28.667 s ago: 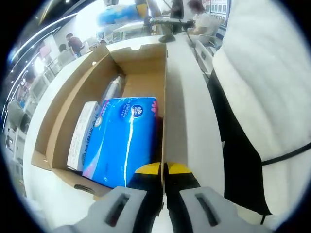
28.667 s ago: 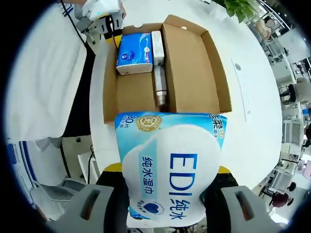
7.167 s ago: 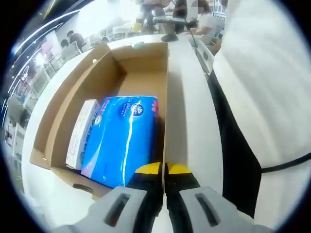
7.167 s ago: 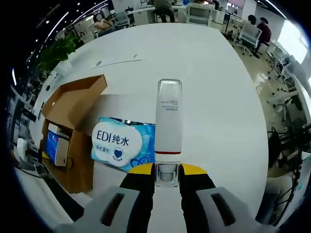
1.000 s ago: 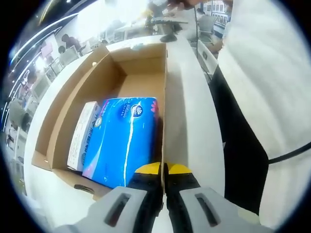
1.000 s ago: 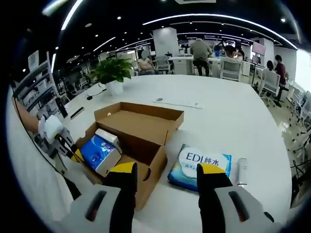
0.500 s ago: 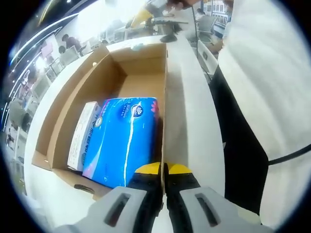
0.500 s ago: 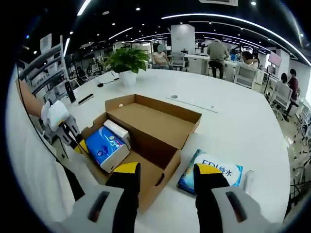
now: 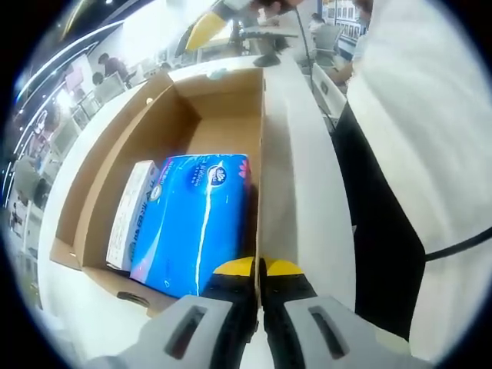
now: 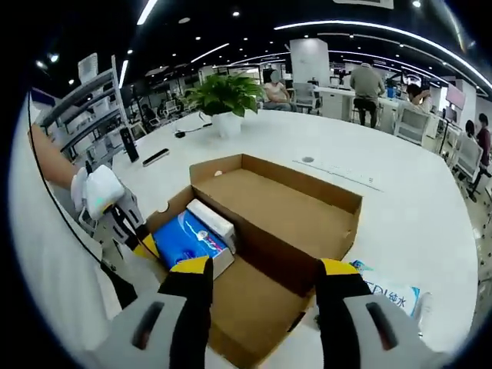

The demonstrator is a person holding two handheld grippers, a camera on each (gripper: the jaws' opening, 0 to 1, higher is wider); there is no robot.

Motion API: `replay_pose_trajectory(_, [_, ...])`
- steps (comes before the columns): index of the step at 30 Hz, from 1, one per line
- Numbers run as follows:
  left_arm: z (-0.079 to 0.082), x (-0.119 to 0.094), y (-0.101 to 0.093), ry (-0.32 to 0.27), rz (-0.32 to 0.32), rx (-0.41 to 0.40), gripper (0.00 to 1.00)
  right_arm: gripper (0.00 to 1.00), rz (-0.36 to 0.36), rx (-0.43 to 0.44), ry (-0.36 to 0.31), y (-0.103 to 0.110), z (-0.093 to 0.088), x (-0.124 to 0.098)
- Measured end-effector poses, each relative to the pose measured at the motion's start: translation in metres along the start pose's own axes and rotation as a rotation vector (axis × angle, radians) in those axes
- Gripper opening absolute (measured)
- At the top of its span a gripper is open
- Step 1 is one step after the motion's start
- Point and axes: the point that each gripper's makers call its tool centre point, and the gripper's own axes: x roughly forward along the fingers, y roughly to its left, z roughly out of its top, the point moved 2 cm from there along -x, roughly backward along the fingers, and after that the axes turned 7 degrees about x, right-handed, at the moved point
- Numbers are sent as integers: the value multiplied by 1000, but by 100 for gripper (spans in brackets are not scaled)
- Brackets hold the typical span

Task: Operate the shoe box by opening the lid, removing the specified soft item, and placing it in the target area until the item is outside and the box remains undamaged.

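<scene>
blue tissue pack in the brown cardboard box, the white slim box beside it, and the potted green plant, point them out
blue tissue pack [image 9: 196, 223], left gripper view, middle of its top face
white slim box [image 9: 129, 213], left gripper view, its long top face
potted green plant [image 10: 225, 94], right gripper view, its leaves

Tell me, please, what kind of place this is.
Probably an open-plan office: long white tables, people seated on office chairs in the background, strip ceiling lights, and a potted plant on the table.

We see our right claw [image 10: 261, 280] open, empty, above the open shoe box [image 10: 292, 207]; blue tissue pack [image 10: 187, 237] inside.
</scene>
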Motion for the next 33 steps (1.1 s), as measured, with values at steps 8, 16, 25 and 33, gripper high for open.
replay_pose_trajectory(8, [0, 0, 0, -1, 4, -1, 1, 56, 76, -101, 62, 29, -5, 19])
replay_pose_trajectory(16, [0, 0, 0, -1, 1, 1, 1, 57, 110, -116, 51, 36, 7, 25])
replay_pose_trajectory(25, [-1, 0, 0, -3, 1, 3, 1, 55, 165, -188, 84, 53, -1, 39])
replay_pose_trajectory(33, [0, 0, 1, -4, -1, 3, 1, 57, 225, -237, 153, 72, -12, 58])
